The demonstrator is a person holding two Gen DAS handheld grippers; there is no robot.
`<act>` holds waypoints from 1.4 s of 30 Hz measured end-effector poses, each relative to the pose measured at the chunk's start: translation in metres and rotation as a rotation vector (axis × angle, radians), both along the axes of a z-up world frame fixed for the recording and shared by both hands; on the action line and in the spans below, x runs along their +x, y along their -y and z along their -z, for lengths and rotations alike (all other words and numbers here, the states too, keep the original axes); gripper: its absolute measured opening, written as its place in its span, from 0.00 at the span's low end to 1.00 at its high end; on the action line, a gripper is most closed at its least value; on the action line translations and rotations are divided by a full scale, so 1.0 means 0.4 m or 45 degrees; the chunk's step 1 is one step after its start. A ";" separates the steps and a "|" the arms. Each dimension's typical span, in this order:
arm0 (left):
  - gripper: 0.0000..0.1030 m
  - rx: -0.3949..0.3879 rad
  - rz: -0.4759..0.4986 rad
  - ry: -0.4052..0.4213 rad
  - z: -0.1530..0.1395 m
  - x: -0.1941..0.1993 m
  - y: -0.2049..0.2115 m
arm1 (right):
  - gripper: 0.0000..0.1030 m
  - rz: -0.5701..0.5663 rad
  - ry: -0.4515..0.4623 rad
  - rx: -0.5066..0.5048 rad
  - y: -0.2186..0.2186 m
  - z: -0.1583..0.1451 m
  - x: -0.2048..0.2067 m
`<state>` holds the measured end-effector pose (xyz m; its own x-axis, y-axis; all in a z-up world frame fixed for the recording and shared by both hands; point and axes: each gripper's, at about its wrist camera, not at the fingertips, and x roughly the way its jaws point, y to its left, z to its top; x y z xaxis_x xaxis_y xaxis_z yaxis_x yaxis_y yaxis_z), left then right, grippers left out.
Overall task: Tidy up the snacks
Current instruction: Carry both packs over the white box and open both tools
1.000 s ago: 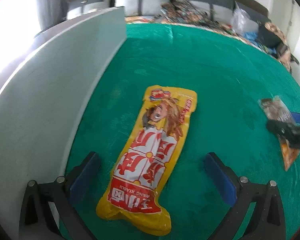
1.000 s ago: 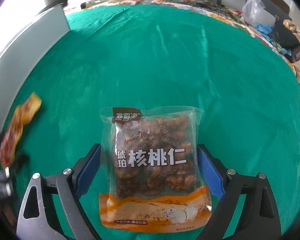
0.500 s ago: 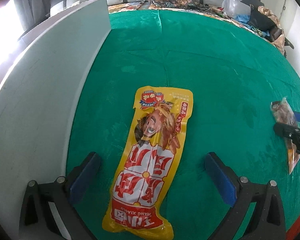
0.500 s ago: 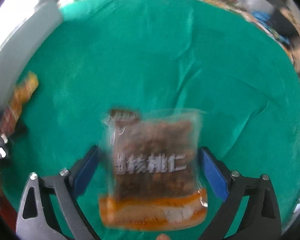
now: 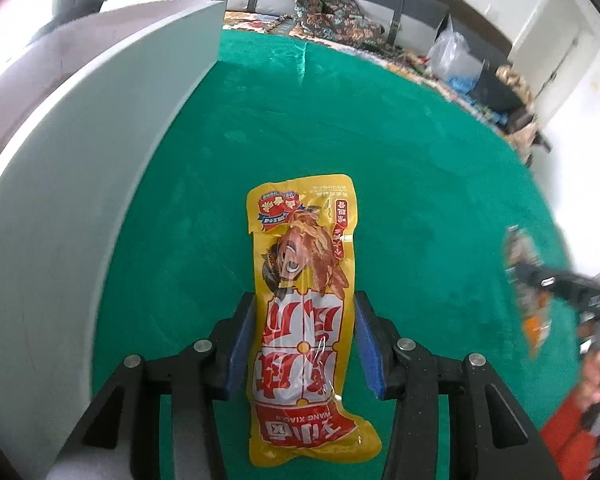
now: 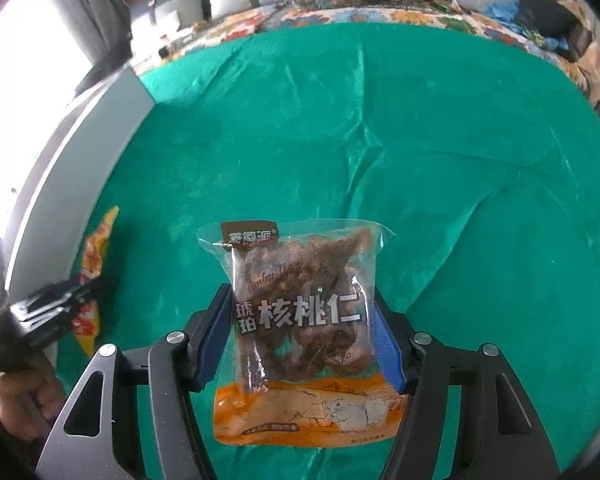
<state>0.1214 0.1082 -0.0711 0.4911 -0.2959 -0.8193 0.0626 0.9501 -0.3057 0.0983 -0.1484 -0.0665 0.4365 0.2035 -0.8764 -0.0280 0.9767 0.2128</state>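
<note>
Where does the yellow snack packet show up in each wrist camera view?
Left wrist: yellow snack packet at bottom centre, between the left gripper pads.
Right wrist: same packet at left edge, seen edge-on.
Shared landmark: grey board along the green cloth's left side.

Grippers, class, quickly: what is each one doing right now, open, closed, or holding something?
Left gripper: closed on the yellow snack packet.
Right gripper: jaws closing, pads against both sides of the walnut packet.
</note>
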 end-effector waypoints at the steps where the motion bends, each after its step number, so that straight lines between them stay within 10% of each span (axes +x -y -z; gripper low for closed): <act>1: 0.45 -0.048 -0.005 0.008 -0.021 -0.012 -0.005 | 0.65 -0.007 -0.011 0.004 -0.008 -0.001 0.004; 8: 0.45 -0.218 -0.123 0.217 -0.285 -0.064 -0.191 | 0.65 -0.190 0.191 0.189 -0.193 -0.233 0.041; 15: 0.51 0.128 -0.464 0.218 -0.356 -0.105 -0.536 | 0.70 -0.564 0.353 0.374 -0.604 -0.463 0.053; 17: 0.79 0.227 -0.542 0.167 -0.327 -0.116 -0.602 | 0.83 -0.606 0.367 0.375 -0.710 -0.464 0.055; 21: 0.83 0.327 -0.691 0.118 -0.273 -0.178 -0.708 | 0.89 -0.676 0.125 0.336 -0.893 -0.376 0.085; 27: 0.89 0.326 -0.729 0.139 -0.250 -0.238 -0.734 | 0.89 -0.702 0.216 0.403 -0.920 -0.381 0.069; 30: 0.89 0.355 -0.731 0.159 -0.271 -0.233 -0.712 | 0.90 -0.696 0.302 0.188 -0.943 -0.394 0.072; 33: 0.94 0.452 -0.735 0.205 -0.312 -0.231 -0.675 | 0.89 -0.696 0.316 0.325 -0.914 -0.419 0.063; 42: 1.00 0.581 -0.811 0.313 -0.404 -0.250 -0.592 | 0.89 -0.640 0.439 0.077 -0.851 -0.415 0.036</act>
<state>0.0213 0.3451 0.0903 0.6334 0.4366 -0.6389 -0.5159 0.8536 0.0719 0.1129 0.1920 0.0996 0.5304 0.5032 -0.6822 -0.5597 0.8123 0.1639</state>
